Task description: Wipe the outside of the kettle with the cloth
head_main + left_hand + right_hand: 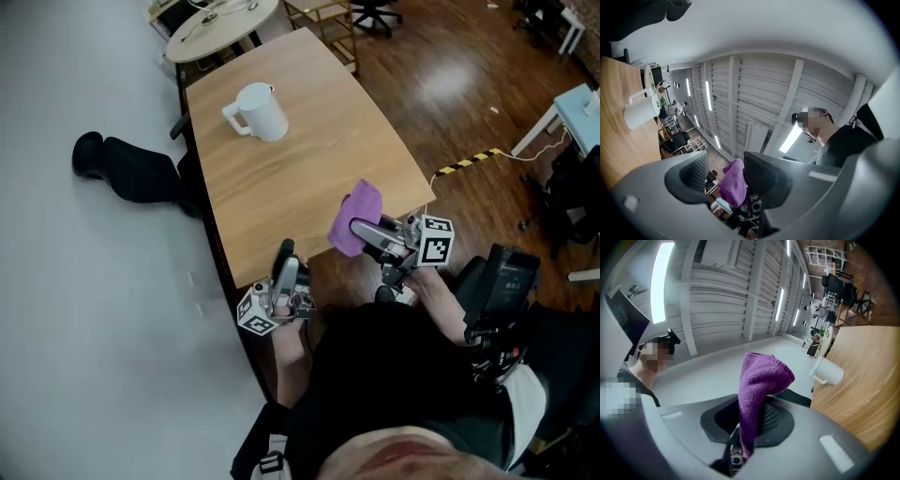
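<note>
The white kettle [255, 111] stands upright on the far part of the wooden table [309, 159], handle turned left. My right gripper [361, 228] hangs over the table's near right edge, shut on a purple cloth [356, 216] that bunches up above its jaws. The right gripper view shows that cloth [761, 376] pinched between the pads of the right gripper [750, 413], with the kettle [828, 371] far ahead. My left gripper [284, 255] is at the near edge, well short of the kettle, shut with nothing held. Past the left gripper [725, 161] I see the cloth [732, 183] and the kettle [641, 110].
A round white table [220, 23] with small items stands beyond the far end. A black seat-like shape [131, 169] lies on the pale floor at the left. Yellow-black tape [466, 164] marks the wooden floor on the right, near a white desk [577, 112].
</note>
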A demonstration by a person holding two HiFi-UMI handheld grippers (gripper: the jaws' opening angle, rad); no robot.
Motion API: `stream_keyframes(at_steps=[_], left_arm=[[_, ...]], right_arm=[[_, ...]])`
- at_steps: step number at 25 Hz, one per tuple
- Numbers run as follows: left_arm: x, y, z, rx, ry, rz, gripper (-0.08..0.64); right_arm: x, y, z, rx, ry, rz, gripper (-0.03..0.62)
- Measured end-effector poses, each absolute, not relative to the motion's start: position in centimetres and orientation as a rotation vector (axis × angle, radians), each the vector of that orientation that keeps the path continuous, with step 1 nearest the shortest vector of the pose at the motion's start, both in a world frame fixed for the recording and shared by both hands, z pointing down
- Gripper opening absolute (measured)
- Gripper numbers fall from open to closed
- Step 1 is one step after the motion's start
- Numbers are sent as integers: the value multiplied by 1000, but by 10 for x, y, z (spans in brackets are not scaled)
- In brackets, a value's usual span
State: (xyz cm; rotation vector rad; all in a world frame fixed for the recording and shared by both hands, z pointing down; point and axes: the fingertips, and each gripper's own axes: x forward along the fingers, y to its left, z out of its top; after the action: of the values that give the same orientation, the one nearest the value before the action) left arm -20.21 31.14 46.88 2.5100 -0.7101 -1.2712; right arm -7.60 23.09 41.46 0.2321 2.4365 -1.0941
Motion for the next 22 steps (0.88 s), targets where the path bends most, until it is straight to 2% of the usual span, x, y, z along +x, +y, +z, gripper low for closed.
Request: stream_keyframes(at_steps=[5,9,13,22], left_arm=[[-205,332,428,2547,-693,-1324,0],[-205,334,434,2542,-715,-1414,0],[-200,328,455,2527,-745,-1521,0],[-206,311,442,2556,-706,-1438,0]], right_arm=[[-81,236,401,197,2457,-1105,52],[-81,234,403,195,2599,-869,52],[-86,219,436,210,2582,-1048,52],[-99,208,422,167,2594,-981,52]])
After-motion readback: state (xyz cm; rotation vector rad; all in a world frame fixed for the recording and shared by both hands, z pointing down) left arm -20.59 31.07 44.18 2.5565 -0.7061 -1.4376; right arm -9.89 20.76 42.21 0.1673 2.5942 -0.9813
